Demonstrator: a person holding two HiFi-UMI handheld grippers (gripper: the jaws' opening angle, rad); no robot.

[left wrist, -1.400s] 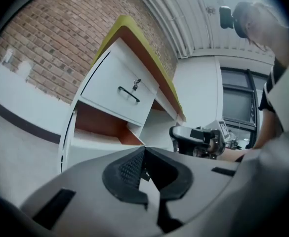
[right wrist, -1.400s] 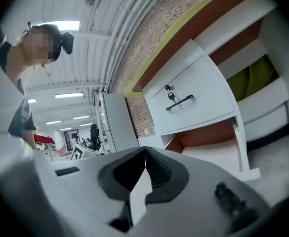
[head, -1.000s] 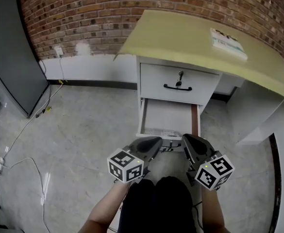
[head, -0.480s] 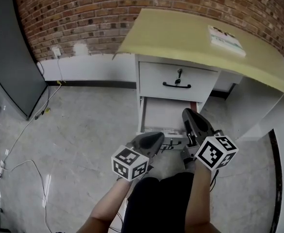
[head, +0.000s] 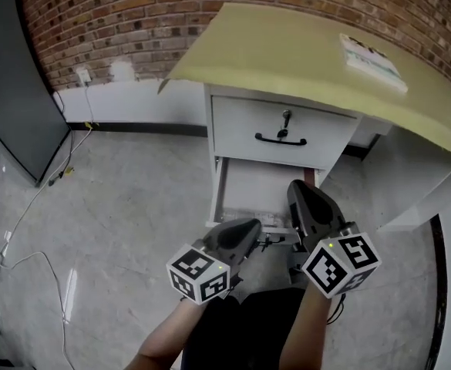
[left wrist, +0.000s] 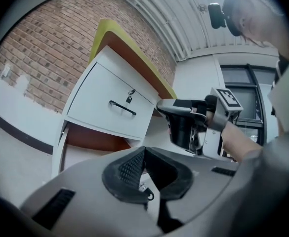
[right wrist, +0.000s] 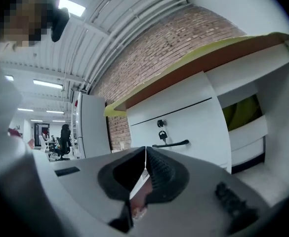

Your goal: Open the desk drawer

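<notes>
The lower drawer (head: 257,190) of a white desk unit stands pulled out toward the person, its pale inside open to the head view and a reddish-brown strip (head: 308,182) running along its right side. Directly above it, the upper drawer (head: 240,129) is closed, with a black handle (head: 281,139) across its front and a key (head: 286,119) hanging in the lock over the handle. The yellow desk top (head: 287,52) overhangs both drawers, and a booklet (head: 373,58) lies on it toward the far right. The left gripper (head: 250,227) hovers level just in front of the open drawer's near edge, its jaws closed together with nothing between them. The right gripper (head: 297,190) sits beside it, a little higher, its tip over the drawer's right front corner; its jaws are likewise pressed together and empty, though it may or may not be touching the drawer, as no view settles that. Behind the desk rises a brick wall (head: 117,14) with a white band along its base and an outlet (head: 82,75). A pale cable (head: 32,206) trails across the grey floor (head: 132,199) at left, near a dark panel (head: 9,91).
</notes>
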